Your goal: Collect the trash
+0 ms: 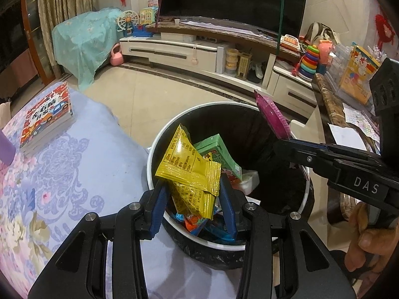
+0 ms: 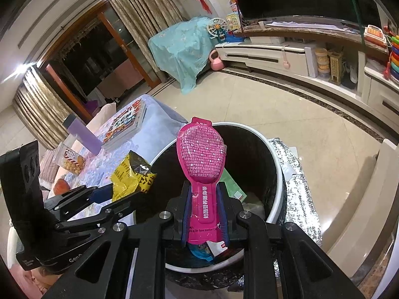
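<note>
A round trash bin point(image 1: 159, 134) with a white rim and black liner stands beside the cloth-covered table; it also shows in the right wrist view point(image 2: 276, 174). Inside lie a green carton point(image 1: 222, 153) and several wrappers. My left gripper point(image 1: 192, 186) is shut on a yellow snack wrapper point(image 1: 187, 164) and holds it over the bin's near rim. My right gripper point(image 2: 203, 199) is shut on a pink spoon-shaped package point(image 2: 202, 154) above the bin; it also shows in the left wrist view point(image 1: 271, 117).
A floral cloth table point(image 1: 74, 174) holds a stack of books point(image 1: 47, 117), a purple box point(image 2: 82, 134) and a snack bag point(image 2: 72, 159). A marble-topped cabinet point(image 1: 334, 109) stands right of the bin. A TV stand point(image 1: 199, 49) lines the far wall.
</note>
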Demonstrator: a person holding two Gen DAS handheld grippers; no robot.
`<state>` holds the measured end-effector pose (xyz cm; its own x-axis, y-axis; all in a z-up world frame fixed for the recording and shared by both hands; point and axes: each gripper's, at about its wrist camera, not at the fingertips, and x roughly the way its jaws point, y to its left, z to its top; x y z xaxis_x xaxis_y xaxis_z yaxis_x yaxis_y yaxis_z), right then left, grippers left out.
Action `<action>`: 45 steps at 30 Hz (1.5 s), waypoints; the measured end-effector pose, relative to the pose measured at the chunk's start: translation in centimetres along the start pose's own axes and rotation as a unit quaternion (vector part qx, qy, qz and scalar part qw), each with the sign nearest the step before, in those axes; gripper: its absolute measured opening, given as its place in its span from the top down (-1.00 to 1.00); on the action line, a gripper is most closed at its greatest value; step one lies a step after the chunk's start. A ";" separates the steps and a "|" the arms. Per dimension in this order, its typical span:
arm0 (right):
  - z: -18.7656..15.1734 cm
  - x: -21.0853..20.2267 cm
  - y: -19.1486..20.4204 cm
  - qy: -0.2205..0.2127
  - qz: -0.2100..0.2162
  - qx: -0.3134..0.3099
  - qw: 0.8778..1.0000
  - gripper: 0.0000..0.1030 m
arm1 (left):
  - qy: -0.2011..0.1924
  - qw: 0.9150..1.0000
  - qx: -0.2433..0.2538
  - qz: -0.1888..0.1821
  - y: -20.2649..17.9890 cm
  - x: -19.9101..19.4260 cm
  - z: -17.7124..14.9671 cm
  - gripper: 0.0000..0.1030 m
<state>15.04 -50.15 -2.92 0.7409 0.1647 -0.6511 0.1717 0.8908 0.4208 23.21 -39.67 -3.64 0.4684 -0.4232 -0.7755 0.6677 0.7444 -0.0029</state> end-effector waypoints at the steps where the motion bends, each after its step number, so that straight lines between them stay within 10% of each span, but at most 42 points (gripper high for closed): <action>1: 0.0 0.0 0.0 0.000 -0.001 0.000 1.000 0.62 | 0.001 1.000 0.001 0.001 0.0 0.1 0.1 0.24; 14: 0.1 0.1 -0.4 0.003 -0.001 0.010 1.000 0.57 | -0.003 1.000 0.007 -0.011 -0.2 -0.1 0.0 0.06; 20: 0.3 -0.2 -0.8 0.001 -0.001 0.021 1.000 0.52 | 0.003 1.000 0.003 -0.013 0.2 -0.1 -0.1 -0.33; 32: 0.0 -2.7 0.0 -0.040 0.004 0.035 0.999 0.01 | -0.021 0.999 -0.037 -0.011 2.1 -2.9 -2.5 -0.40; 38: -2.5 -5.0 2.2 -0.074 0.008 0.038 0.996 -0.84 | -0.057 0.995 -0.083 -0.014 4.0 -7.2 -6.4 -0.47; 45: -7.4 -6.7 5.2 -0.102 0.001 0.049 0.994 -0.94 | -0.095 0.989 -0.118 0.001 6.4 -11.8 -11.9 -0.67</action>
<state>6.10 -43.51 -1.06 0.8561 0.0686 -0.5122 0.2241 0.8438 0.4876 15.09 -23.75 -2.05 0.5844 -0.4937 -0.6439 0.5238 0.8356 -0.1653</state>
